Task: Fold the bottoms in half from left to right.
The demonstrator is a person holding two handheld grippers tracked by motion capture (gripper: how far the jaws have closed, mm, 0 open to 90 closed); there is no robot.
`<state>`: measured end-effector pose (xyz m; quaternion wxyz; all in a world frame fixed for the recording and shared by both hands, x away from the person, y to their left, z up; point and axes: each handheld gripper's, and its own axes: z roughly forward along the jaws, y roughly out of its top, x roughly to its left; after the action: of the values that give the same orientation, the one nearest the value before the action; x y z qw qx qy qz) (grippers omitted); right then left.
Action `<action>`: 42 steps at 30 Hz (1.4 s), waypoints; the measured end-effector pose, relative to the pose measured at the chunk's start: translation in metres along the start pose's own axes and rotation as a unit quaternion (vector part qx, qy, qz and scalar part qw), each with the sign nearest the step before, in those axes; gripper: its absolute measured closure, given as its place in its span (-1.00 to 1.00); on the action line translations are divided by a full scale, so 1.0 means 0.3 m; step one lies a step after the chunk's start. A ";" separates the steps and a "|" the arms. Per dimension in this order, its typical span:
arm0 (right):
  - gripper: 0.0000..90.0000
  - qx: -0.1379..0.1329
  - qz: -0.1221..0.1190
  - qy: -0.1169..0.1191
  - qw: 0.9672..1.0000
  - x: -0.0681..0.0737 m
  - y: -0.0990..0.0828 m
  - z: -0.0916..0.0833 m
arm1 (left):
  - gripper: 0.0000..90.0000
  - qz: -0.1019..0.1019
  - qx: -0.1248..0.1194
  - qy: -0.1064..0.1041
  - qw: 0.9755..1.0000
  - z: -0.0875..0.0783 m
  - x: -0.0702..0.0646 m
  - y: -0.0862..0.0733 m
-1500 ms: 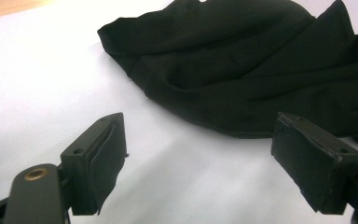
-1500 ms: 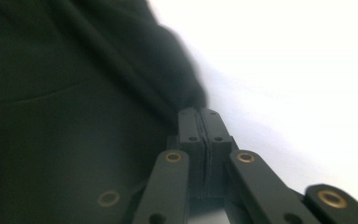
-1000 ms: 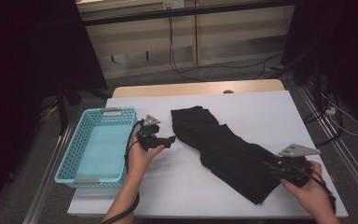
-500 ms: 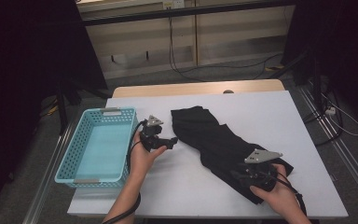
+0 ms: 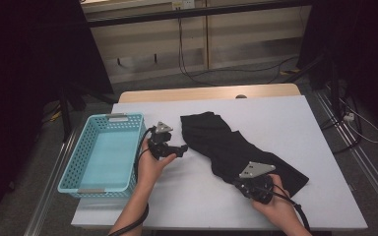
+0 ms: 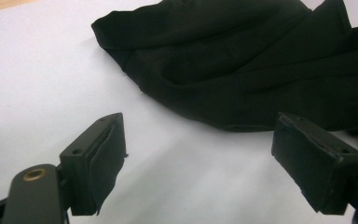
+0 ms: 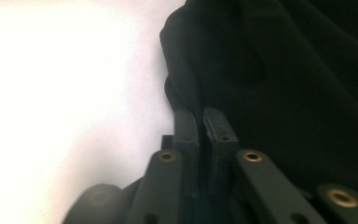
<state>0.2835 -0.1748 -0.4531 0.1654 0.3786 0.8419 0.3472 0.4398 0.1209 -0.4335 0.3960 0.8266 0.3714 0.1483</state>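
- My right gripper [image 7: 199,122] has just been closing; its jaws now pinch what looks like the near edge of the black garment [image 5: 236,147], though that view is dark.
- My left gripper [image 6: 214,154] stands wide open, empty, just short of the cloth's far end.
- The garment runs diagonally across the white table [image 5: 285,118].
- The blue basket [image 5: 74,167] sits left; beyond lies a dim room.

The garment [image 5: 236,147] was plain black, the basket [image 5: 81,162] light blue, the table [image 5: 295,118] seemingly pale lavender-white, and both grippers' jaws black.
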 end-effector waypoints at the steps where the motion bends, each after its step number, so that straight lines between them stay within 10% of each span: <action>1: 0.93 -0.002 0.004 0.006 1.000 -0.001 0.000 -0.002 | -0.61 -0.003 0.002 -0.011 1.000 -0.002 0.003 0.001; 4: 0.90 -0.005 0.000 0.021 1.000 0.013 0.006 -0.009 | -0.61 -0.005 0.001 -0.013 1.000 -0.002 0.005 0.002; 6: 0.53 -0.010 0.005 0.035 0.999 0.014 0.010 -0.015 | -0.61 -0.003 0.000 -0.010 1.000 0.000 0.005 0.000; 12: -0.01 -0.026 0.053 -0.007 0.998 -0.087 -0.017 -0.092 | -0.61 -0.002 0.003 -0.011 1.000 -0.003 0.003 0.001; 23: -0.05 -0.007 0.137 -0.136 0.981 -0.316 -0.143 -0.195 | -0.61 0.002 0.004 -0.014 1.000 0.004 0.000 0.007; 39: 0.34 0.002 0.199 -0.075 0.977 -0.381 -0.197 -0.208 | -0.61 -0.002 0.000 -0.018 1.000 0.011 -0.006 0.014; 42: 0.45 -0.004 0.202 -0.096 0.975 -0.389 -0.205 -0.223 | -0.61 -0.001 0.000 -0.017 1.000 0.012 -0.006 0.014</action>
<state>0.2920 -0.3223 -0.4479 0.1737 0.5719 0.7268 0.3386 0.4427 0.1160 -0.4324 0.4027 0.8285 0.3655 0.1334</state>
